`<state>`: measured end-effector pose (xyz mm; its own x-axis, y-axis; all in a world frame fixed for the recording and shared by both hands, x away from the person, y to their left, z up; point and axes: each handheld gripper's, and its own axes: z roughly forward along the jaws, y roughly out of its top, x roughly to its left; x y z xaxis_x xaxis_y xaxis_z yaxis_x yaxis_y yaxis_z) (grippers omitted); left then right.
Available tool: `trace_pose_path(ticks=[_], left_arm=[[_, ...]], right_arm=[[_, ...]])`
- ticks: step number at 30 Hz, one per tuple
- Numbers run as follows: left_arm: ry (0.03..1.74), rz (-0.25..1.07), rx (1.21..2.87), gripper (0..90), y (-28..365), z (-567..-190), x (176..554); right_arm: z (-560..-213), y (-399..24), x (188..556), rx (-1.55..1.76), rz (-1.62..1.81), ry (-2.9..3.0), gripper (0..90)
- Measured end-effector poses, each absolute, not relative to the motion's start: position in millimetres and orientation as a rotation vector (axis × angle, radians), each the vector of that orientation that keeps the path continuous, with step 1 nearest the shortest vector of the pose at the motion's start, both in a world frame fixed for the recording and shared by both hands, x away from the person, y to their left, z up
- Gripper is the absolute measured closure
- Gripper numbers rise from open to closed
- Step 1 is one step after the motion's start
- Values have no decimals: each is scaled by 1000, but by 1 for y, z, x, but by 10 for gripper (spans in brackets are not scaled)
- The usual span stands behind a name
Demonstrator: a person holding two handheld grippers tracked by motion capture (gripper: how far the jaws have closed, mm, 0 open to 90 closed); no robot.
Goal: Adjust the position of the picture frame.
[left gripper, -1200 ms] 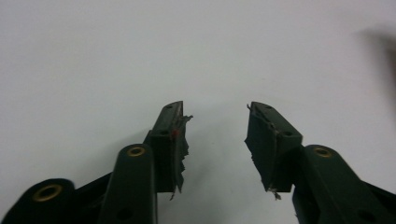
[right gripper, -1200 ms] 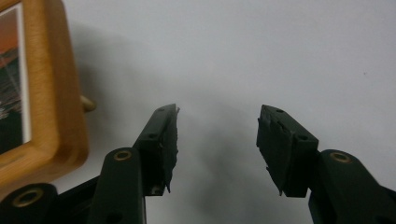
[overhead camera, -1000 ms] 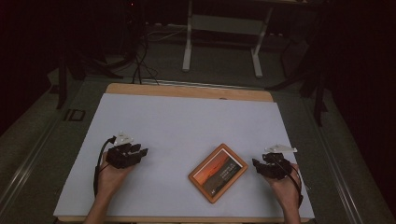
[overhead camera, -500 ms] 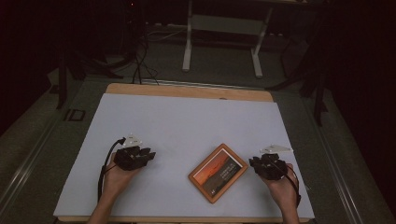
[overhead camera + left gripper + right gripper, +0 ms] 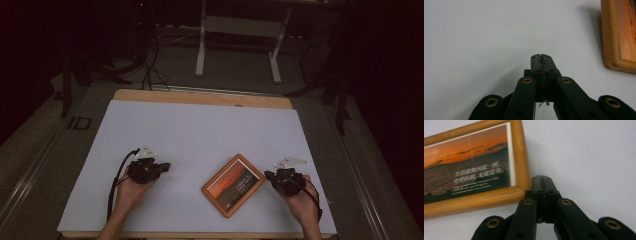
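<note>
Picture frame [image 5: 621, 37] cut off at left gripper view's right edge; its small white caption text [image 5: 477, 173] too blurred to read.

A: Spec check, hand-held units. Describe the left black two-jaw gripper [image 5: 161, 167].

B: Matte black plastic body, grey three-cornered plate on top, black cable looping off the rear. In the left gripper view [image 5: 541, 57]: two flat linkage arms w/ brass-coloured rivets at each pivot, small dark screws near the jaw tips, frayed reddish pad material along the seam.

A: And the right black two-jaw gripper [image 5: 270, 175]?

B: Same build: grey plate, black cable across the hand. Right gripper view [image 5: 541, 178] shows identical brass pivots and a notch at the tip.

A: Sleeves?

B: None visible; forearms bare.
</note>
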<state>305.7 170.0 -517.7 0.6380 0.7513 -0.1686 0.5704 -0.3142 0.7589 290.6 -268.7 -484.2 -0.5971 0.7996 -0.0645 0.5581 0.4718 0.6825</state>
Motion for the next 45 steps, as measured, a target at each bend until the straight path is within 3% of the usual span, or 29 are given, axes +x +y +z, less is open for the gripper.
trace_pose_path(ticks=[17, 45], left_arm=[[867, 201, 2091, 896, 124, -525, 302], [598, 66, 2256, 897, 61, -540, 282]], right_arm=[[-478, -269, 279, 1050, 846, 2430, 898], [-504, -253, 287, 1055, 750, 2512, 899]])
